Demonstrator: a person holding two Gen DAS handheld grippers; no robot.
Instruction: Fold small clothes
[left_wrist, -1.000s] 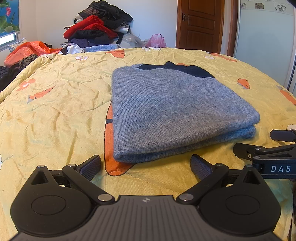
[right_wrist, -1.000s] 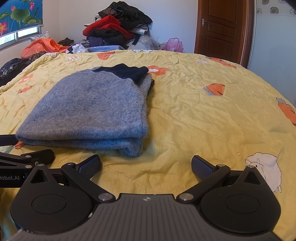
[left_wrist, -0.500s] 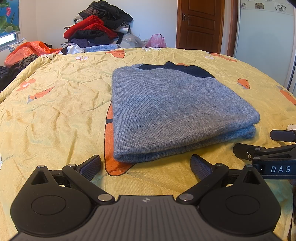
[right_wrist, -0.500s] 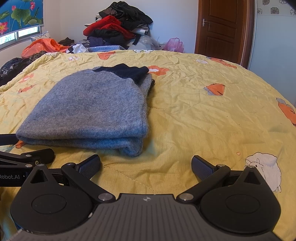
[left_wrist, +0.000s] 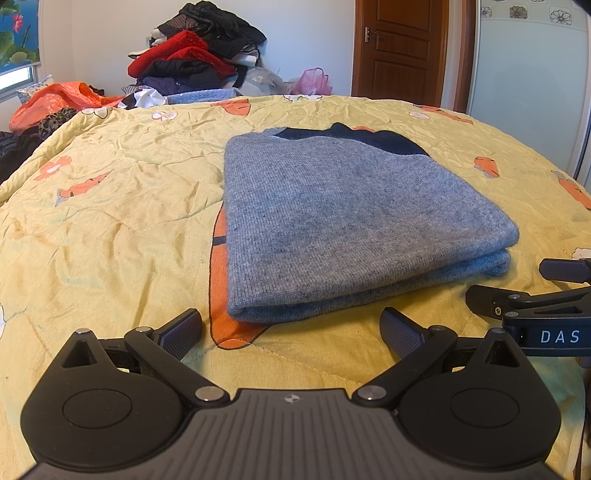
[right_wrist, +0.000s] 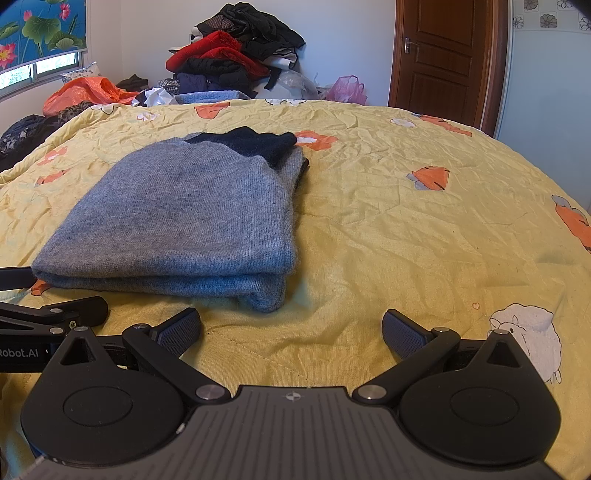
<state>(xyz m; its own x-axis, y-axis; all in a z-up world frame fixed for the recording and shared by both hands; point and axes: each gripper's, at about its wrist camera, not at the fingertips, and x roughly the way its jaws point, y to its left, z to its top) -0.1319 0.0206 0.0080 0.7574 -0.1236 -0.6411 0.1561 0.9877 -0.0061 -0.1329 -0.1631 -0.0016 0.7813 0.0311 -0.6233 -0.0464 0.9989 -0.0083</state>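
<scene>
Sweater (left_wrist: 332, 218) first, from the left wrist view: grey knit, folded into a flat stacked rectangle on the bed (left_wrist: 110, 229), a dark navy part showing at its far edge. It looks finished to me; the layers sit square and nothing hangs loose. The left tool (left_wrist: 291, 328) sits just near of it, spread wide and holding nothing. To the right, the other tool's side reads "DAS".

From the right wrist view, the sweater (right_wrist: 184, 218) lies to the left, its folded corner just beyond the right tool (right_wrist: 291, 328), which is also spread and empty. The left tool's body at the near left reads "Robot.AI". A clothes pile (right_wrist: 236, 48) beyond the bed may be what's left.
</scene>
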